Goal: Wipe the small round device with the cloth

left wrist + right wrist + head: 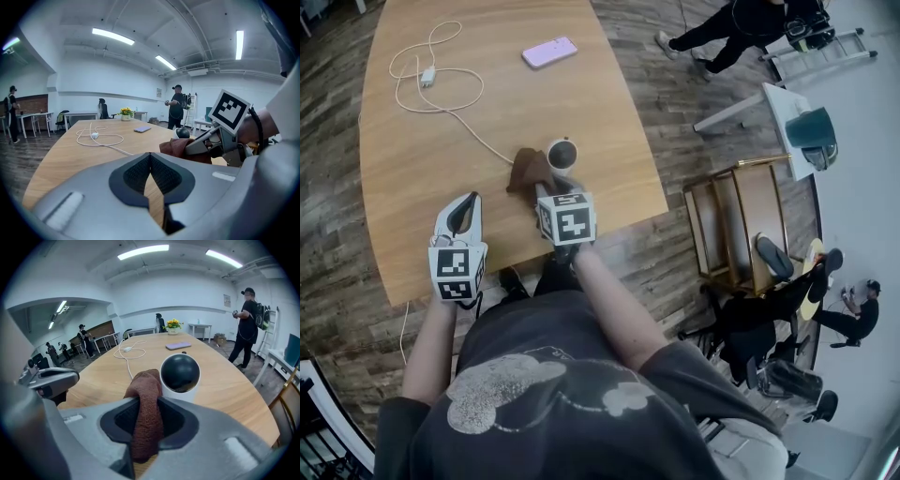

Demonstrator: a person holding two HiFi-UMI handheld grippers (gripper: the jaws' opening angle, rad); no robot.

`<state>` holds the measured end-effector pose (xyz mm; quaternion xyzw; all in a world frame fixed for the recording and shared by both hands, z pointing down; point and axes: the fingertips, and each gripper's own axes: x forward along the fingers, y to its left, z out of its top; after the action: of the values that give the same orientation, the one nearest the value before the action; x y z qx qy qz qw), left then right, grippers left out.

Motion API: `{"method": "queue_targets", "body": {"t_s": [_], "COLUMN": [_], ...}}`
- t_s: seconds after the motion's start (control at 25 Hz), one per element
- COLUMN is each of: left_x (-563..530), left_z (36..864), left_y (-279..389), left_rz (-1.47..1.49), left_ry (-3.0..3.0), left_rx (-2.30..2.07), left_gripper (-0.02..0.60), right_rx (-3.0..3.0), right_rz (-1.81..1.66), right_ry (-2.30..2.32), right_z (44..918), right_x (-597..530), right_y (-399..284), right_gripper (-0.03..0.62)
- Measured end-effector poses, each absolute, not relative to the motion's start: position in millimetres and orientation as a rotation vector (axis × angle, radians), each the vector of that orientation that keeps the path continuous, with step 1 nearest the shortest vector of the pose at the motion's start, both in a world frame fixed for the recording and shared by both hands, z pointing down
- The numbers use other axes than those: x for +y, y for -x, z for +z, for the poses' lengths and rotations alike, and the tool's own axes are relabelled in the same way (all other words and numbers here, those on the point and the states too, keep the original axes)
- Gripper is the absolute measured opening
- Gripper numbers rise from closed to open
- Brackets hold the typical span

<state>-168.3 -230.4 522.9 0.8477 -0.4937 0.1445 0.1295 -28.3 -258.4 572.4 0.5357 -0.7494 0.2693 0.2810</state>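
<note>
Right gripper [146, 434] pinches the brown cloth [146, 390], its bunched end just beside the small round device [180, 375] at centre frame on the table [234, 380]; left gripper [152, 174], jaws pressed together and empty, hovers lower left. A hard swipe could topple the unbraced device

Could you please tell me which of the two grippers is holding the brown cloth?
The right gripper, its jaws shut on the brown cloth beside the small round device; the left gripper is shut with nothing between its jaws.
</note>
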Motion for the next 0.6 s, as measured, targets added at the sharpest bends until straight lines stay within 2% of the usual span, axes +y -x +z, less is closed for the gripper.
{"method": "queue_targets", "body": {"t_s": [0.6], "left_x": [-237.3], "left_z": [520.8], "left_y": [165.1], "left_rz": [0.385], "left_ry": [-2.460], "left_rx": [-1.449], "left_gripper": [0.018], "right_rx": [-2.168], "right_rz": [0.713], "right_ry": [-1.309], "right_z": [565.2], "right_x": [-244.8], "right_y": [42.4], "right_gripper": [0.078]}}
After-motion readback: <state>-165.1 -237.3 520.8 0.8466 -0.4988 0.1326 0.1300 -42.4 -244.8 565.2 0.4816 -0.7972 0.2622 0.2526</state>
